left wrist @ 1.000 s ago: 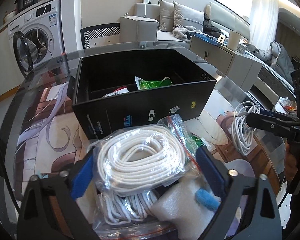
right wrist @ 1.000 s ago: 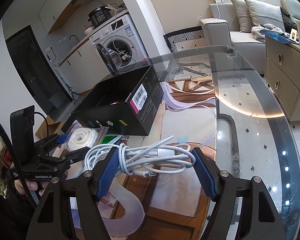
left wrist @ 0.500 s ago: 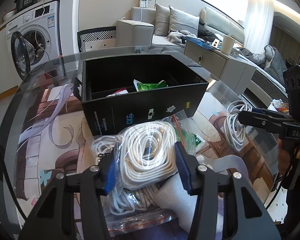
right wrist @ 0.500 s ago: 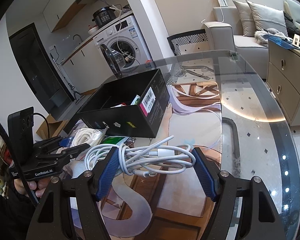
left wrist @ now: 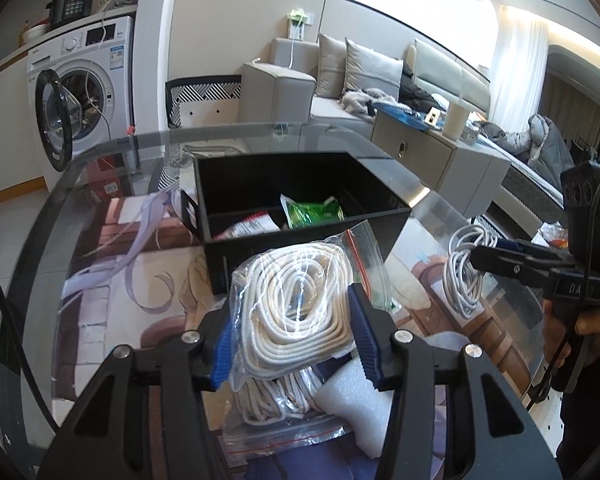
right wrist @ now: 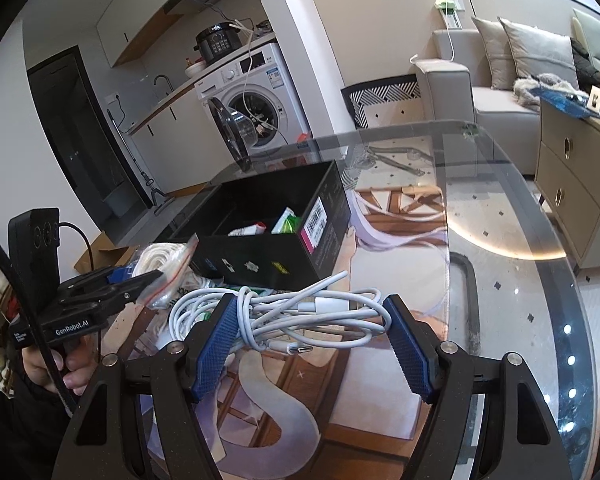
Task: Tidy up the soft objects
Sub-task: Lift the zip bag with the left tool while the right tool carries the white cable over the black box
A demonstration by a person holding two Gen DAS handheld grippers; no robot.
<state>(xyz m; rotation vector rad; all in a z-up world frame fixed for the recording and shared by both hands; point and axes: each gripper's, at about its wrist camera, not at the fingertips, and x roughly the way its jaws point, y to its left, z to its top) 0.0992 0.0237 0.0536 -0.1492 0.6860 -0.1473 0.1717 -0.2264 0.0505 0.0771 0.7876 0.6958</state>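
My left gripper (left wrist: 290,336) is shut on a clear zip bag of coiled white rope (left wrist: 296,300) and holds it above the table, just short of the black box (left wrist: 300,200). The bagged rope also shows in the right wrist view (right wrist: 162,258). The box (right wrist: 268,232) holds a green packet (left wrist: 312,212) and a white packet (left wrist: 252,226). My right gripper (right wrist: 310,336) is shut on a bundle of white charging cable (right wrist: 300,314) and holds it lifted, right of the box. That cable bundle hangs at the right in the left wrist view (left wrist: 460,276).
A second bag of white rope (left wrist: 272,400) and a white foam piece (left wrist: 352,392) lie on the glass table (right wrist: 520,240) below my left gripper. A printed mat (right wrist: 400,248) covers the table. A washing machine (left wrist: 80,92) and sofa (left wrist: 340,80) stand beyond.
My left gripper has closed on the bagged rope and lifted it toward the box. My right gripper has risen a little with the cable bundle.
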